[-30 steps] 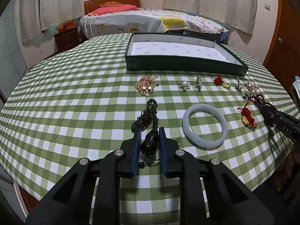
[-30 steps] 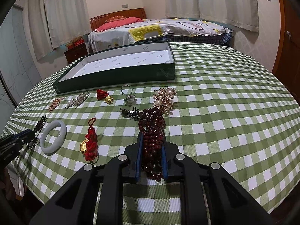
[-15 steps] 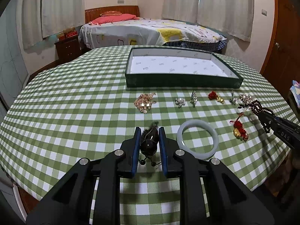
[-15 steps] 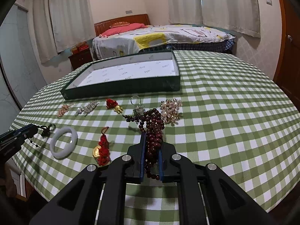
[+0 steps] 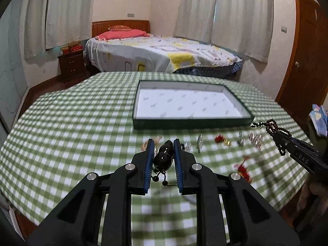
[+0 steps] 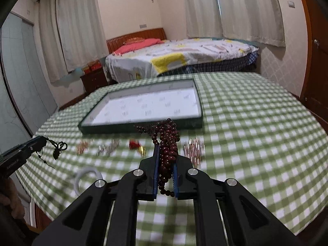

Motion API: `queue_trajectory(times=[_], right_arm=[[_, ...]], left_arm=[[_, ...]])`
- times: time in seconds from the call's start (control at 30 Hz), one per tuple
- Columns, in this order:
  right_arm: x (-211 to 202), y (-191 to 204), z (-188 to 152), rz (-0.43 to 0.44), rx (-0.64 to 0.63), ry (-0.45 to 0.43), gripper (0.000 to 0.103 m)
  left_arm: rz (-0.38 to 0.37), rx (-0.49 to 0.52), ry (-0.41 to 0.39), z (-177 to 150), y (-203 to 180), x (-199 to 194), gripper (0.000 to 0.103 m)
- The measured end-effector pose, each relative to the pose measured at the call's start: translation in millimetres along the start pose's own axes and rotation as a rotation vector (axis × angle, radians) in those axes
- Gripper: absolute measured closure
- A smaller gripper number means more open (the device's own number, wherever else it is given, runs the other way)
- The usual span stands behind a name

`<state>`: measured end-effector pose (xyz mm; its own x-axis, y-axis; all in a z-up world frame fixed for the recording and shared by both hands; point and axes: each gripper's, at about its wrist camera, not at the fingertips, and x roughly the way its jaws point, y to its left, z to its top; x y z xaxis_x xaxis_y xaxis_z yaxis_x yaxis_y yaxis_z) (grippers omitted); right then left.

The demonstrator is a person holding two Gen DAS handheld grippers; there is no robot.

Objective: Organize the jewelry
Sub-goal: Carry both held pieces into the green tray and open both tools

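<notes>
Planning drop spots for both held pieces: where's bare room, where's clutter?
The green tray's white floor is bare throughout. The checked tablecloth left of the tray is bare too. Crowded: the jewelry row along its near wall, and the white bangle.

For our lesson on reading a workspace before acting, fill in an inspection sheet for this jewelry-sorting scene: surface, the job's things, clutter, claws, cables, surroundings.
Surface: round table under a green-and-white checked cloth.
Job's things: green tray with white lining, nothing in it; white bangle, red charms and small brooches, blurred, lie on the cloth.
Clutter: nothing seen.
Claws: left claw shut on the dark pendant, lifted off the cloth; right claw shut on the dark red bead strand, which hangs clear of the table.
Cables: nothing seen.
Surroundings: bed with pink pillow, nightstand, curtains, wooden door.
</notes>
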<state>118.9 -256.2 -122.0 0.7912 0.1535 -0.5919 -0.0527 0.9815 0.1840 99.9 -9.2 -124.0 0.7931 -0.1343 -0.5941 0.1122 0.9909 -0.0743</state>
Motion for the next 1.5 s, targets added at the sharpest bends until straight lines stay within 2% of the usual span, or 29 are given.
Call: queue_trajectory(times=[0.3, 0.5, 0.7, 0.83, 1.0, 1.17, 1.27, 1.33, 1.37, 1.4, 1.5], right_arm=[[34.7, 1.2, 70.9, 0.026, 0.006, -0.092, 0.092], [91.9, -0.4, 113.1, 0.037, 0.000, -0.094, 0.092], [160.5, -8.3, 132.7, 0.020, -0.005, -0.010, 0.092], [202.7, -16.3, 133.5, 0.004, 0.003, 0.096, 0.092], [231.5, -24.7, 131.3, -0.017, 0.012, 0.193, 0.092], [245.2, -25.7, 130.0, -0.028, 0.010, 0.263, 0.091], [249.2, -24.6, 129.7, -0.044, 0.000, 0.281, 0.087], [251.8, -24.8, 129.4, -0.047, 0.005, 0.295, 0.058], [251.6, -24.1, 129.6, -0.053, 0.003, 0.293, 0.053], [251.6, -24.2, 130.7, -0.058, 0.001, 0.285, 0.051], [245.9, -22.9, 131.9, -0.063, -0.006, 0.256, 0.051]], left_arm=[[-0.013, 0.037, -0.075, 60.7, -9.2, 38.9, 0.084], [-0.020, 0.028, -0.067, 100.7, -5.5, 94.1, 0.084], [-0.012, -0.008, 0.034, 125.7, 2.1, 173.3, 0.084], [0.003, -0.009, 0.130, 131.0, 4.9, 224.0, 0.084], [0.007, -0.024, 0.239, 131.9, 10.1, 266.9, 0.084], [0.008, -0.003, 0.307, 132.9, 8.3, 291.9, 0.083], [0.020, 0.014, 0.319, 133.9, 6.7, 296.2, 0.062], [0.017, 0.018, 0.318, 133.7, 4.3, 298.4, 0.053], [0.017, 0.018, 0.313, 133.6, 4.2, 297.9, 0.047], [0.019, 0.015, 0.305, 133.5, 4.4, 296.5, 0.043], [0.021, 0.011, 0.280, 134.0, 3.6, 288.2, 0.040]])
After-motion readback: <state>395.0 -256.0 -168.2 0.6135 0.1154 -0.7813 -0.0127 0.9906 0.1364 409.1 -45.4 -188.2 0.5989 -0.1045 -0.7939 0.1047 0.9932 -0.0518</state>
